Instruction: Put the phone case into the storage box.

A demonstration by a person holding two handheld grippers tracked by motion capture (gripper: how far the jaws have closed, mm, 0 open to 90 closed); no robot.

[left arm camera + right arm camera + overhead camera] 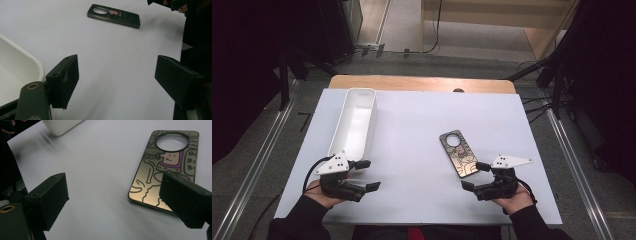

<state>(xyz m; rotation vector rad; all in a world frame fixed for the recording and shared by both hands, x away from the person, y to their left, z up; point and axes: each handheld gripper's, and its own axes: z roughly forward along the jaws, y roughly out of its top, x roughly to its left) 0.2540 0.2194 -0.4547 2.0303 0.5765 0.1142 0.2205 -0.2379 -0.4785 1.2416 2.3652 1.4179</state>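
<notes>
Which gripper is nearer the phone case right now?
Right. The right gripper sits open just below the phone case's near end, one jaw beside its corner. The left gripper, also open, is across the table by the white tray.

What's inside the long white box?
Nothing that shows: the white box looks empty, just its bare white floor. The left gripper covers a little of its near end, so that corner stays unseen.
</notes>
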